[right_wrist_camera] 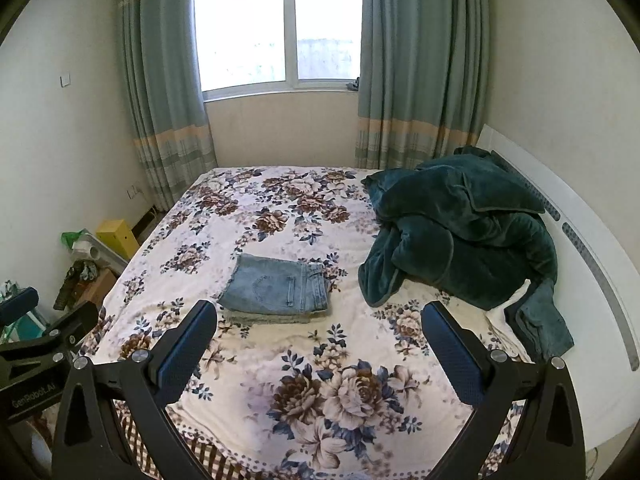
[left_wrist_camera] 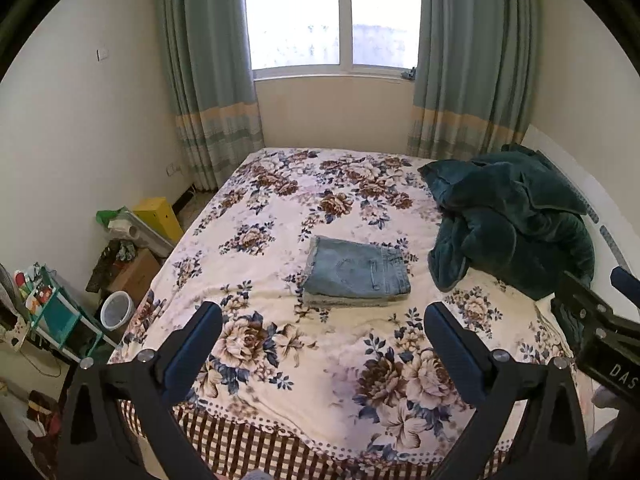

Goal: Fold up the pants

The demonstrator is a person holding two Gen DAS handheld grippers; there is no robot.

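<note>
Light blue denim pants (left_wrist_camera: 357, 271) lie folded in a neat rectangle on the floral bedspread (left_wrist_camera: 280, 216), near the middle of the bed; they also show in the right wrist view (right_wrist_camera: 276, 289). My left gripper (left_wrist_camera: 323, 314) is open and empty, held above the near part of the bed, short of the pants. My right gripper (right_wrist_camera: 319, 311) is open and empty, also back from the pants. The right gripper's body shows at the right edge of the left wrist view (left_wrist_camera: 600, 332). The left gripper's body shows at the left edge of the right wrist view (right_wrist_camera: 36, 344).
A crumpled dark green blanket (right_wrist_camera: 464, 228) lies on the bed's right side by the white headboard (right_wrist_camera: 580, 240). Boxes, a yellow case (left_wrist_camera: 158, 216), a white bucket (left_wrist_camera: 116, 309) and a shelf crowd the floor at the left. Window and curtains stand beyond.
</note>
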